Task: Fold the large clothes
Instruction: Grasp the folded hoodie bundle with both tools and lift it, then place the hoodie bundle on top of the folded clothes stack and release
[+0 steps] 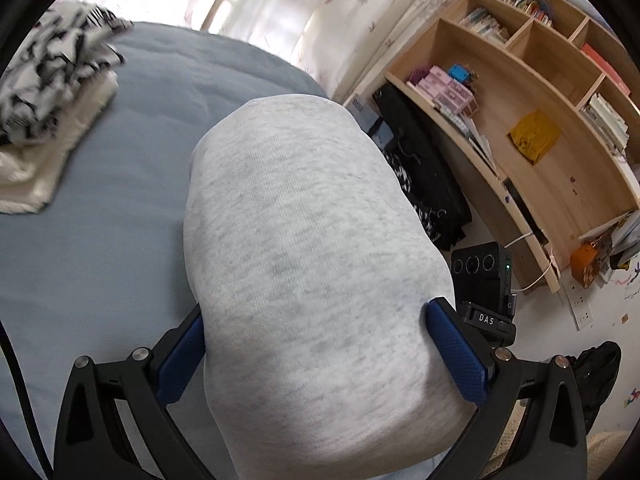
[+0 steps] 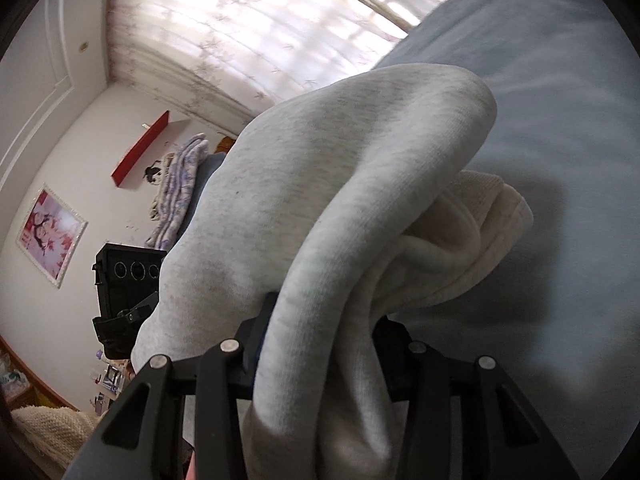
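A bulky, light grey fleece garment [image 1: 304,208] hangs above the blue bed [image 1: 120,200], held up between both grippers. My left gripper [image 1: 318,308] stands wide, its blue pads [image 1: 456,348] pressed into the two sides of a thick, rounded bundle of the cloth. In the right wrist view the same garment [image 2: 340,152] drapes over my right gripper [image 2: 328,312], which is shut on a bunched fold; its fingertips are hidden in the fabric. The cream inner lining [image 2: 472,232] shows beside that fold. The right gripper's black camera block [image 1: 480,264] sits just past the bundle.
A folded black-and-white garment [image 1: 52,76] lies on a cream one [image 1: 36,168] at the bed's far left. A wooden bookshelf [image 1: 540,140] and dark clothes [image 1: 424,176] stand beside the bed. A patterned blanket [image 2: 176,192] lies at the bed's other end.
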{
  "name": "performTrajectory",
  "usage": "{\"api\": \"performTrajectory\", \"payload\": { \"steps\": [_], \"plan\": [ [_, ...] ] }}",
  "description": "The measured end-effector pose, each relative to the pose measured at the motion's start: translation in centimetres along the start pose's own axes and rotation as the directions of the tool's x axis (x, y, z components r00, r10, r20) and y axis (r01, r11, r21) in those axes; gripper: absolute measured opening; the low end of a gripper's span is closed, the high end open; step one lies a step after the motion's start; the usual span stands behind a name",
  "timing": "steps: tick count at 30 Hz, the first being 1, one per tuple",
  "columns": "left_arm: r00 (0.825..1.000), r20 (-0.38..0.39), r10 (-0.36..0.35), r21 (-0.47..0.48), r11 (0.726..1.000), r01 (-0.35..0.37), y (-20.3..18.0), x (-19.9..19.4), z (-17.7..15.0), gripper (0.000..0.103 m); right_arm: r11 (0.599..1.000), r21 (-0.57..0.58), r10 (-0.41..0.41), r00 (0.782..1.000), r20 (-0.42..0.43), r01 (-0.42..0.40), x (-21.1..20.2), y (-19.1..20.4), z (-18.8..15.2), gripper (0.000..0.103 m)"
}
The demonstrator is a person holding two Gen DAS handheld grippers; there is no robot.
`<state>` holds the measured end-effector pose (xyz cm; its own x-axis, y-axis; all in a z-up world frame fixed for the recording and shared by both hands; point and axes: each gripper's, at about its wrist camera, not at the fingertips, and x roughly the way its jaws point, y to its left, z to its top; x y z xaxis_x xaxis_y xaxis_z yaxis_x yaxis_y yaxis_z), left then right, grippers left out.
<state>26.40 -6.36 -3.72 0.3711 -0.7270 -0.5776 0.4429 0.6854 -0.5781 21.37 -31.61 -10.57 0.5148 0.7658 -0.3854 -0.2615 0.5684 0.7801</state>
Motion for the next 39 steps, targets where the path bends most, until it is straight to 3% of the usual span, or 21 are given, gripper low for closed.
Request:
{"api": "performTrajectory", "payload": {
  "steps": [8,14,19,25,27,31,32,35,39],
  "plan": [
    [0.99,0.12,0.076,0.013,0.997,-0.078,3.0,-12.2,4.8,0.102,0.992,-0.091,0.091,0.996,-0.005,-0.091,6.0,8.6,3.6,0.042],
    [0.962,0.226,0.156,0.028,0.986,-0.167,6.9,-21.3,12.7,0.102,0.977,-0.137,0.165,0.986,0.01,-0.162,14.5,16.6,8.7,0.042],
    [0.947,0.261,0.188,0.066,0.975,-0.212,12.6,-25.7,21.0,0.102,0.971,-0.154,0.194,0.98,0.045,-0.185,22.2,20.9,13.9,0.042],
    [0.931,0.308,0.196,0.058,0.973,-0.224,22.7,-26.5,27.5,0.102,0.976,-0.134,0.184,0.98,0.073,-0.173,32.3,20.9,18.4,0.042],
    [0.931,0.31,0.192,0.006,0.979,-0.204,27.8,-25.1,28.7,0.102,0.982,-0.103,0.165,0.984,0.074,-0.157,35.5,19.5,18.9,0.042],
    [0.926,0.25,0.282,-0.093,0.959,-0.267,35.8,-20.5,28.4,0.102,0.998,-0.03,0.048,0.998,0.042,-0.046,41.4,14.5,18.1,0.042],
    [0.926,0.258,0.277,-0.107,0.96,-0.258,37.5,-19.6,27.8,0.103,1.0,-0.015,0.023,0.998,0.051,-0.023,42.0,13.4,17.8,0.042],
    [0.925,0.326,0.197,-0.095,0.98,-0.175,39.1,-19.2,26.9,0.103,0.998,0.048,0.039,0.997,0.065,-0.042,42.0,11.4,17.6,0.047],
    [0.912,0.332,0.239,-0.028,0.969,-0.244,37.8,-18.6,26.6,0.103,0.994,-0.058,-0.086,0.994,0.074,0.09,40.0,11.8,17.6,0.06]
  ]
}}
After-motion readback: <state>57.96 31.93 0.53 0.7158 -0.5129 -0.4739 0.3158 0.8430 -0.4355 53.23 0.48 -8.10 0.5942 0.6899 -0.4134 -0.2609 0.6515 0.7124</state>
